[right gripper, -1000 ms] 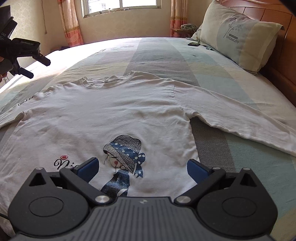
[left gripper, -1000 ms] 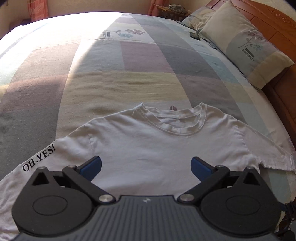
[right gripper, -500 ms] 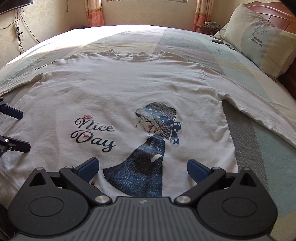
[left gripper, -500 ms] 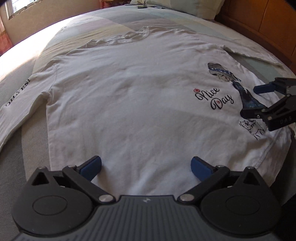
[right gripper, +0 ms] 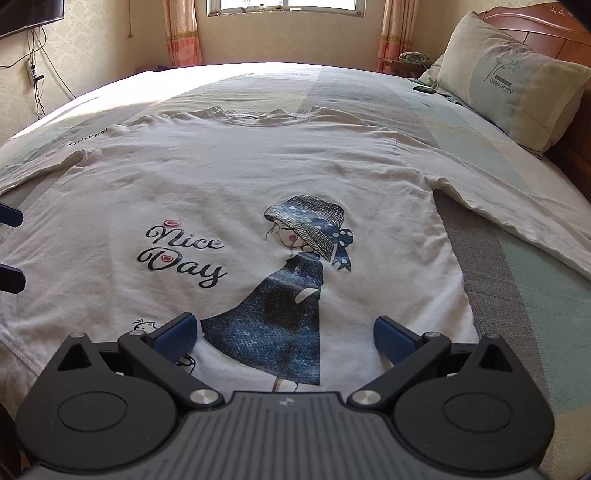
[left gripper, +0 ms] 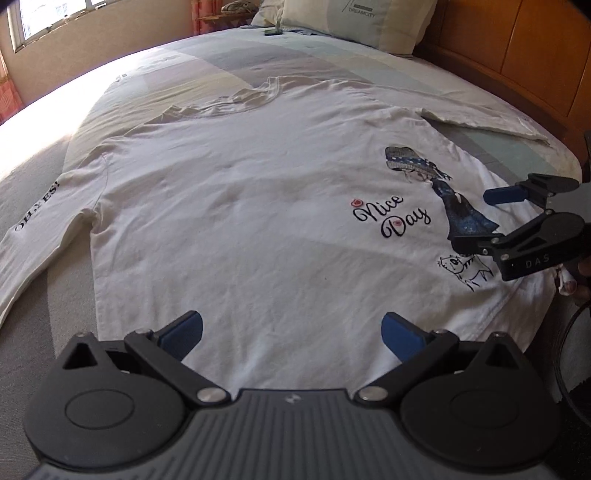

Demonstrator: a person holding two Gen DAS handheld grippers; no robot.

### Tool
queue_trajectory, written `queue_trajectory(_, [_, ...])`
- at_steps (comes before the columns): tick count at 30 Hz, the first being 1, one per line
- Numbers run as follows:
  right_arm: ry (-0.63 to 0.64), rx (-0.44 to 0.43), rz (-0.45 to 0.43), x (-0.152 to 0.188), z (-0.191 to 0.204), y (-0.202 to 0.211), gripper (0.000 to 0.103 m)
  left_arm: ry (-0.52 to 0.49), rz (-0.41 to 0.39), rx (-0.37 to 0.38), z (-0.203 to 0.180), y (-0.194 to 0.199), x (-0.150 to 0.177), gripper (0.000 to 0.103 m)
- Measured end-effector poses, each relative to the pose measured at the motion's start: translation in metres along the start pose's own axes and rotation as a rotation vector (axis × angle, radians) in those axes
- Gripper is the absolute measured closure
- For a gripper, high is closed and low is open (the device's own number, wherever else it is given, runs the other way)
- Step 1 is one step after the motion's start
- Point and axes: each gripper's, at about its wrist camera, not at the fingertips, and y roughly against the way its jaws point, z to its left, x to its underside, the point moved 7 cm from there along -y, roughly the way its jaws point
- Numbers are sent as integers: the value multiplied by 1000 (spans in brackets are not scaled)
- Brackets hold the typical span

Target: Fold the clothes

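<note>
Both tools gape empty: my left tool [left gripper: 291, 332] and right tool [right gripper: 283, 334] hover over the hem of the white shirt [right gripper: 229, 177], which lies flat, print up, on the bed [right gripper: 517, 288].

Bed [right gripper: 436, 110] with pastel patchwork cover, wooden headboard [right gripper: 535, 26] on right. White long-sleeve shirt [right gripper: 229, 177] lies flat on it, face up, print "Nice Day" plus girl in blue hat, sleeves spread to both sides, hem at near edge. Pillow [right gripper: 509, 77] marked DREAMCITY against headboard. Small dark object [right gripper: 424, 88] on cover beside pillow, can't identify.
</note>
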Motion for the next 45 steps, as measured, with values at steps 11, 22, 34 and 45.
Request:
queue_trajectory(11, [-19,30,3,41,-30,35,0,35,25,2,3,18,38,1])
queue_trajectory(22, [-25,45,36,38,-30,32,0,72,-56,-25,23,-41,-98,1])
queue_trajectory(34, [-24,43,21,39,-29,34,0,150,-43,-121,50,-102,-123,1])
queue_trajectory(45, [-25,48,20,39,-29,33,0,91,-30,-23,8,-42,-58,1])
